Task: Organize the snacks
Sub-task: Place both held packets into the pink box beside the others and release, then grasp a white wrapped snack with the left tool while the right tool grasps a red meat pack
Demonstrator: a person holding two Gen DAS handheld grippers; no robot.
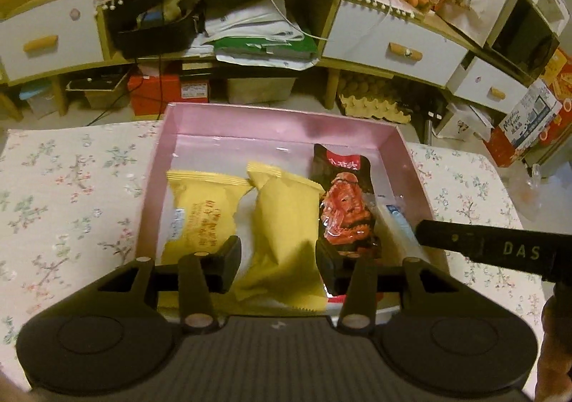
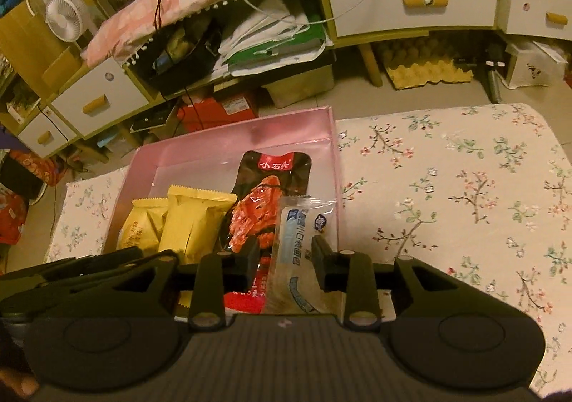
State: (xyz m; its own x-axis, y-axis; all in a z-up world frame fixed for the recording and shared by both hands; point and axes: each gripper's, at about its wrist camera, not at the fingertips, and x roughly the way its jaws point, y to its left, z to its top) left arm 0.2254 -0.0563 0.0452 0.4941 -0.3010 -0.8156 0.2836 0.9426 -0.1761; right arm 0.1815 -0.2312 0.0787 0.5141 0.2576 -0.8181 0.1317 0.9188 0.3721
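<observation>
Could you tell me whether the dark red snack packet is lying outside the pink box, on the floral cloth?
No, the dark red snack packet lies inside the pink box, between a yellow packet and a clear blue-printed one.

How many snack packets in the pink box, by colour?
Yellow: 2, left packet and second packet
Red and black: 1
Clear with blue print: 1
Total: 4, all in the pink box

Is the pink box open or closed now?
Open. The pink box has no lid on it; two yellow packets, a red packet and a clear packet lie inside.
</observation>
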